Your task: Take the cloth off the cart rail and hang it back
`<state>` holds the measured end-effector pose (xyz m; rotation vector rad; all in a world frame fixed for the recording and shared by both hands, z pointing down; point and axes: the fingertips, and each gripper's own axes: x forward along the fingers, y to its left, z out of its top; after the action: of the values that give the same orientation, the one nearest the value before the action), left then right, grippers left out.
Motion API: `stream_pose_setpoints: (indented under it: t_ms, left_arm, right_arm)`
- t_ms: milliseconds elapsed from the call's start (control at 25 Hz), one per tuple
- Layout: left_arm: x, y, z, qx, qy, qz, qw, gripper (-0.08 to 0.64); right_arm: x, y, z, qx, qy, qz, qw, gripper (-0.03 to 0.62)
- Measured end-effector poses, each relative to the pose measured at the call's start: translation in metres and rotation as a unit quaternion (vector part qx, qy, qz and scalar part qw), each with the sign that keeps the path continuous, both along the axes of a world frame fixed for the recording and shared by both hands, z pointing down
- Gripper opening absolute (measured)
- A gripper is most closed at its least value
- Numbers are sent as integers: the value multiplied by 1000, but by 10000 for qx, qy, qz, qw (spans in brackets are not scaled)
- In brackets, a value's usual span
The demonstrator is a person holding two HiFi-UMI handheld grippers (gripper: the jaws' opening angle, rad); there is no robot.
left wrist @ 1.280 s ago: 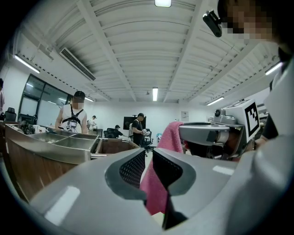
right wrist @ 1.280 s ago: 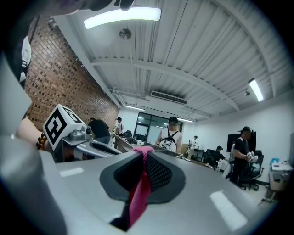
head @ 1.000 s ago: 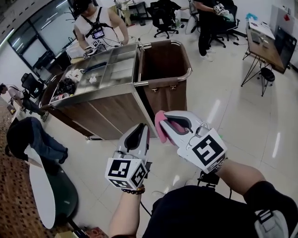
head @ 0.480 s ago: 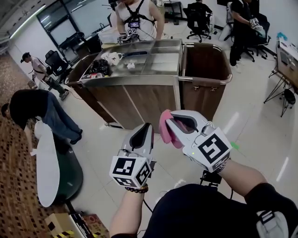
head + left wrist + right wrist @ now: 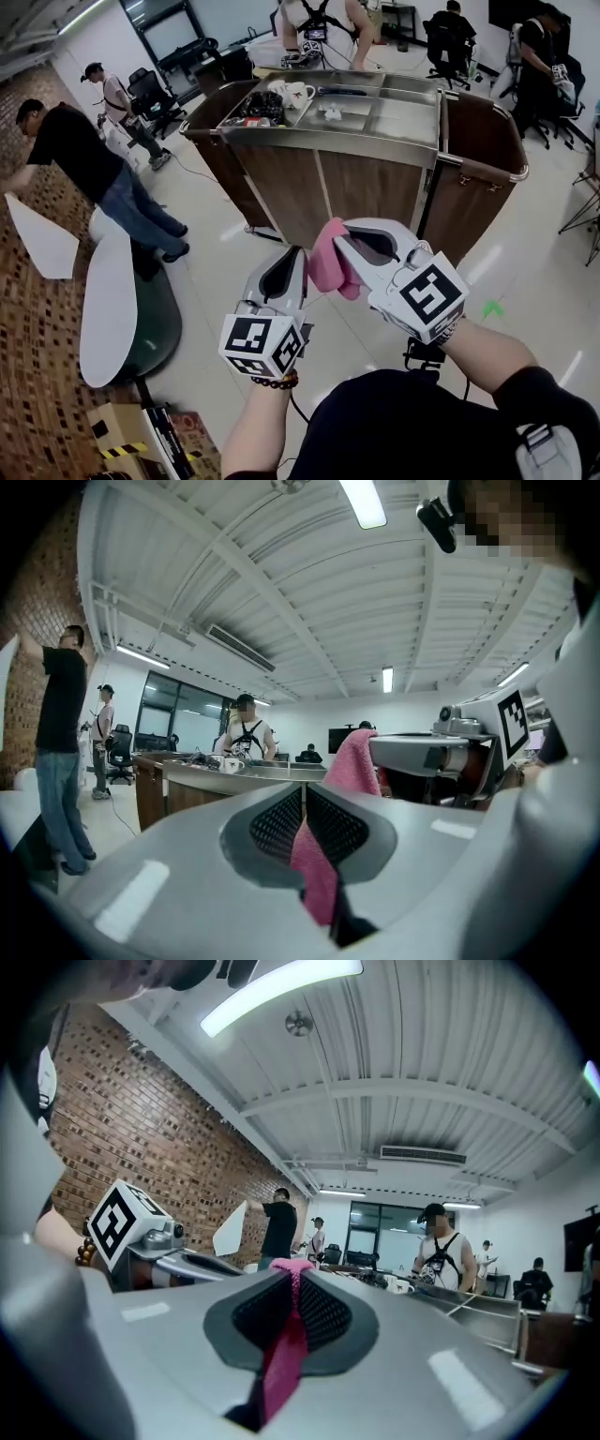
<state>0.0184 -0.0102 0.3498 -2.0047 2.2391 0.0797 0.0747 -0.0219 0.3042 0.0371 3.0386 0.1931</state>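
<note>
A pink cloth [image 5: 326, 261] hangs in the air between my two grippers, in front of the wood-panelled cart [image 5: 309, 183]. My left gripper [image 5: 292, 261] is shut on one end of it; the cloth [image 5: 314, 878] shows pinched between its jaws. My right gripper [image 5: 337, 236] is shut on the other end, where a pink strip [image 5: 284, 1354] runs between its pads. The two grippers sit close side by side, a short way from the cart. The cart's chrome rail [image 5: 511, 173] runs round its brown bag end at the right, with nothing hanging on it.
The cart's steel top [image 5: 375, 112] holds bins with cups and small items. A person stands behind the cart [image 5: 323, 28]. At the left, a person in black [image 5: 89, 159] holds a white board beside a white oval table [image 5: 108, 300]. Cardboard box [image 5: 131, 436] at bottom left.
The view has swung round so the cart now faces me more squarely and centrally, and the people at the left have come closer into view. Both grippers keep their hold on the cloth.
</note>
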Motion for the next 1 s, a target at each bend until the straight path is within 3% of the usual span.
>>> stream_pose_setpoints:
  t_ms: [240,400,760,1000]
  left_arm:
    - [-49,39,11,6,-23,-332,9994,17]
    - [-77,57,14,64,-22,-546,9985,17]
    - [-140,72,26,45,16,-916,9958,17]
    - [-190,63,32,-2,-5,-1066,9943,17]
  right_arm:
    - [-56,32,6,463,-268,-417,9977,12]
    - [-88,49,17,57,71,-568,9983,11]
    - [-158,60,25,27,103,-947,9955,11]
    - [-212,43,27,557,-335,-1173,9910,11]
